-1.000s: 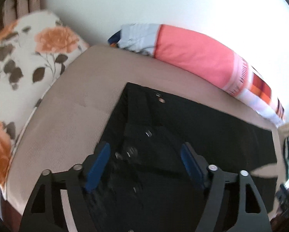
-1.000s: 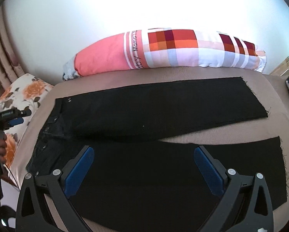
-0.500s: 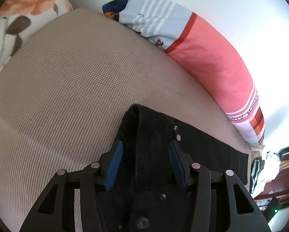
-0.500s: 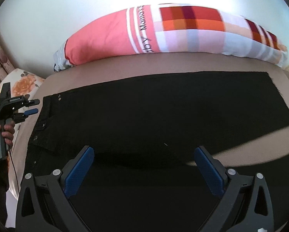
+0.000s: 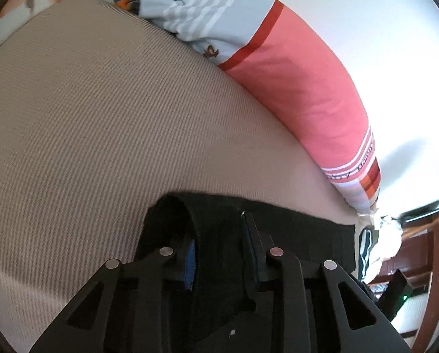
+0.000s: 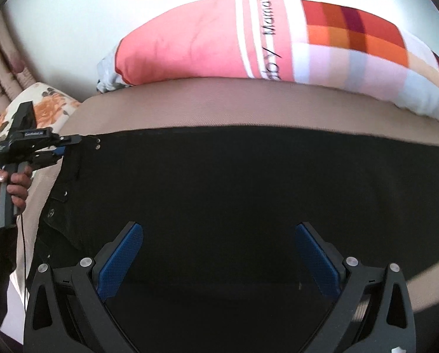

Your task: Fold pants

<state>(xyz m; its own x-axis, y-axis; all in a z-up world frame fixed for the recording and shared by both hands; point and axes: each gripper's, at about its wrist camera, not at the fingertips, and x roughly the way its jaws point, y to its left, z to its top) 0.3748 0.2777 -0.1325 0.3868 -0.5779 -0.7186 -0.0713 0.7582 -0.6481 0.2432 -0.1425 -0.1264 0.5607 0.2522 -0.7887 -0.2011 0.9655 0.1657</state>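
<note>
Black pants (image 6: pixel 249 188) lie spread lengthwise on a beige bed, waistband with metal buttons at the left. My left gripper (image 5: pixel 219 235) is shut on the far corner of the waistband (image 5: pixel 216 220); dark cloth fills the gap between its fingers. It also shows in the right wrist view (image 6: pixel 69 144), pinching that corner at the pants' left end. My right gripper (image 6: pixel 219 253) is open and empty, its blue pads wide apart low over the middle of the pants.
A long pink and checked bolster pillow (image 6: pixel 249 38) lies along the white wall behind the pants. A floral pillow (image 6: pixel 46 103) sits at the bed's left end. Beige bed cover (image 5: pixel 102 117) stretches beyond the waistband. Dark wooden furniture (image 5: pixel 419 253) stands past the bed's far end.
My left gripper moved to the waistband's far corner and closed on it. My right gripper came forward and lower over the pants, still open.
</note>
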